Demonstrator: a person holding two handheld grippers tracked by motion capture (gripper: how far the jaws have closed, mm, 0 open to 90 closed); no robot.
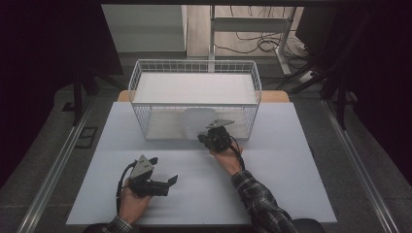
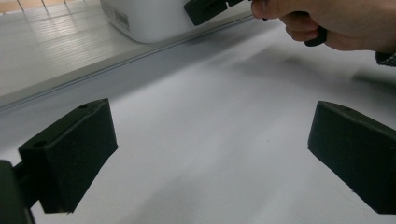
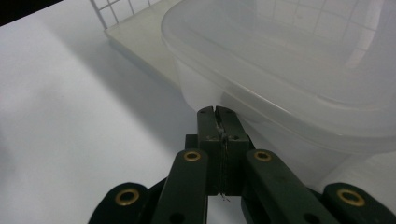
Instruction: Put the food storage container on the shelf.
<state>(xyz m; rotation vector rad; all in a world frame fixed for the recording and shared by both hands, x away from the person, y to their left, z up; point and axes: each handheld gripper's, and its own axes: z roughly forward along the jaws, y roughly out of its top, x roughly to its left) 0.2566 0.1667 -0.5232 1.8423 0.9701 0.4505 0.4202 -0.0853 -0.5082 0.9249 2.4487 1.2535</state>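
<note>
With its jaws pressed together on nothing, the right gripper [image 3: 218, 112] noses against the tub [image 3: 289, 79] just ahead of it, beside the basket [image 1: 145, 104], seemingly to nudge it, while the left gripper [image 2: 210, 158], wide open and empty, waits well behind.

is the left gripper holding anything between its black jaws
No, the left gripper has its jaws wide apart with just bare white table between them.

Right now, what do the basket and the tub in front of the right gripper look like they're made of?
Basket: white coated metal wire, judging by its thin open grid walls. Tub: translucent, frosted-looking plastic, since the basket grid shows faintly through it and its rim looks smoothly moulded. Neither is certain from looks alone.
</note>
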